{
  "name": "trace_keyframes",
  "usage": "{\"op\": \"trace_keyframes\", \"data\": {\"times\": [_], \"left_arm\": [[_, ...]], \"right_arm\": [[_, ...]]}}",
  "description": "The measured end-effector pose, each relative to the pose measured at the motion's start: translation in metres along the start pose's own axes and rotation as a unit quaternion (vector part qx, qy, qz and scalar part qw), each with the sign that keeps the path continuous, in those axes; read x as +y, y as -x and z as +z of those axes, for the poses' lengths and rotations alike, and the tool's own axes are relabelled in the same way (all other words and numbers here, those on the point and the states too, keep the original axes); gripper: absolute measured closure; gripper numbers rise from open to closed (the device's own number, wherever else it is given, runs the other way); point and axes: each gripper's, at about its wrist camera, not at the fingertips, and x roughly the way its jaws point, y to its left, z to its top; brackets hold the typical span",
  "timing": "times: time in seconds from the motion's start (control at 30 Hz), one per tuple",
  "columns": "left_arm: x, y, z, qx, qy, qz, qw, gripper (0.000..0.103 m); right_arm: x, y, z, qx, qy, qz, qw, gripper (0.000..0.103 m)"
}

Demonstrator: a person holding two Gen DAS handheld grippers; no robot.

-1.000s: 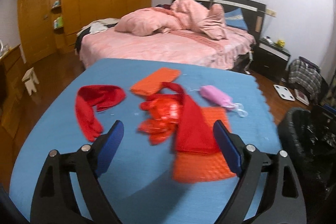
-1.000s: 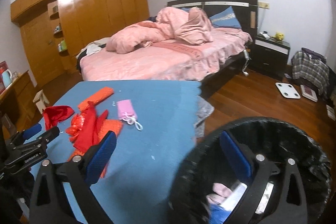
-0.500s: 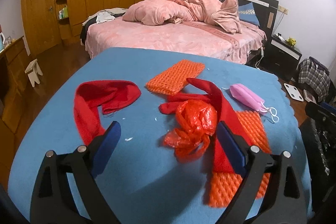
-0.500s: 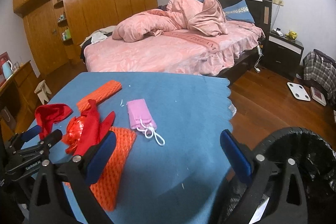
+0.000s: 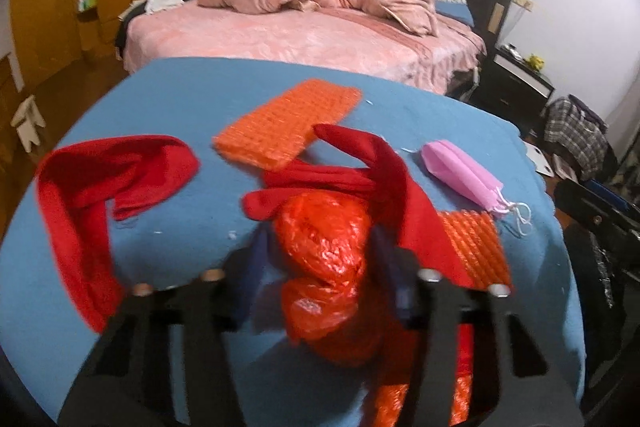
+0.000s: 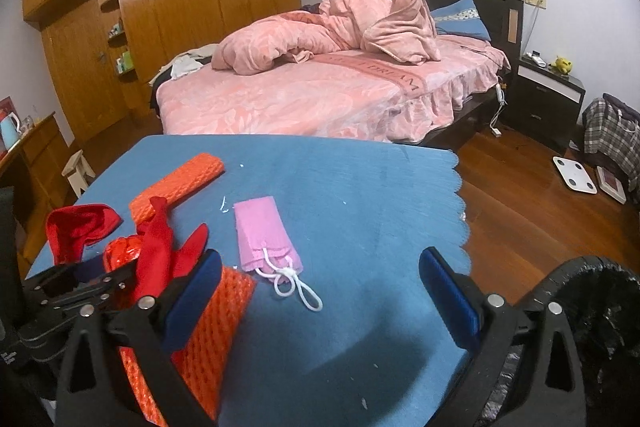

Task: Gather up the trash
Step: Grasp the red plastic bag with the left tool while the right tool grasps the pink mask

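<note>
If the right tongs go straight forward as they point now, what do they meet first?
Probably the bare blue tablecloth: nothing lies between the open right tongs. The pink mask sits just left of that line, though depth is unclear.

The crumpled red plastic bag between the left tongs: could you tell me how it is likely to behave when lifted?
The red plastic bag looks thin and crinkled, so it will probably squash and feel very light. The left tongs have just been closing around it. Its glossy film may slip, and its loose tail could drag the red cloth alongside.

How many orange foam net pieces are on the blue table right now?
2. One orange foam net lies flat at the far middle; the other orange foam net lies nearer, partly under the red cloth. More may be hidden.
</note>
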Motion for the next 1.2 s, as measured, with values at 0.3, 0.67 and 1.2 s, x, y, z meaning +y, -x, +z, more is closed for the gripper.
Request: {"op": "trace_keyframes", "data": {"times": [0.3, 0.67, 1.2], "left_arm": [[0.014, 0.018, 0.0, -0.035, 0.017, 0.01, 0.9992, 0.063], [0.037, 0.006, 0.003, -0.011, 0.027, 0.049, 0.9984, 0.063], [0.04, -0.001, 0.004, 0.005, 0.027, 0.047, 0.9985, 0.063]], "right_arm": [[0.012, -0.02, 0.001, 0.004, 0.01, 0.007, 1.0, 0.006], [0.029, -0.06, 0.004, 0.048, 0.029, 0.015, 0.998, 0.028], [0.038, -0.076, -0.004, 0.082, 0.043, 0.022, 0.995, 0.075]]}}
